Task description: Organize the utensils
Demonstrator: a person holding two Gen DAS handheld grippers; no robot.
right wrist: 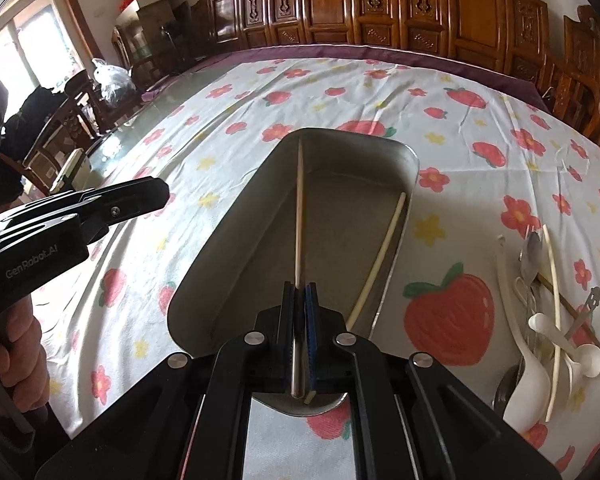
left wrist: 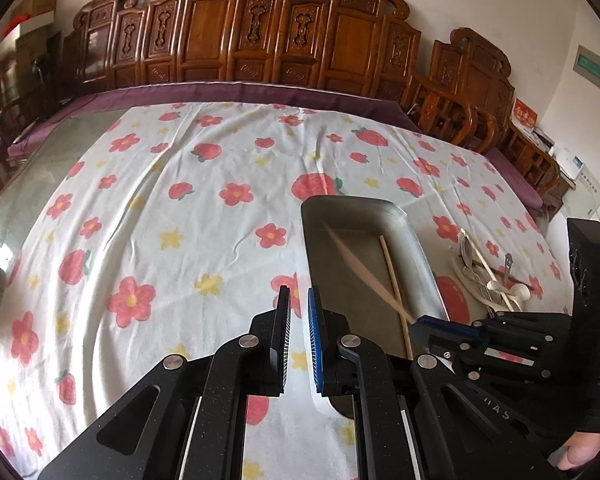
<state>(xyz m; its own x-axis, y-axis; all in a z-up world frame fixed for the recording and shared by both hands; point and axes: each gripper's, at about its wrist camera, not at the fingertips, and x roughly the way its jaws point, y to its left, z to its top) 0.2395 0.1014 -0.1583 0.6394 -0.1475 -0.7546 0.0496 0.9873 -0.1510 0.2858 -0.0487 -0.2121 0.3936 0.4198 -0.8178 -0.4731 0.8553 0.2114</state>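
Note:
A metal tray (right wrist: pixel 404 152) (left wrist: pixel 416 236) lies on the flowered cloth. One pale chopstick (right wrist: pixel 380 256) (left wrist: pixel 394 280) lies in it along its right wall. My right gripper (right wrist: pixel 300 292) (left wrist: pixel 420 322) is shut on a second chopstick (right wrist: pixel 299 216) (left wrist: pixel 356 264) and holds it over the tray, pointing away. A pile of utensils (right wrist: pixel 548 320) (left wrist: pixel 488 276) with white spoons, metal spoons and chopsticks lies right of the tray. My left gripper (left wrist: pixel 299 300) (right wrist: pixel 156 196) is empty, its jaws a narrow gap apart, just left of the tray.
The cloth-covered table (left wrist: pixel 160 220) stretches far to the left and back. Carved wooden chairs (left wrist: pixel 260 36) line its far edge and right side. A glass strip of bare table (right wrist: pixel 140 128) shows at the left.

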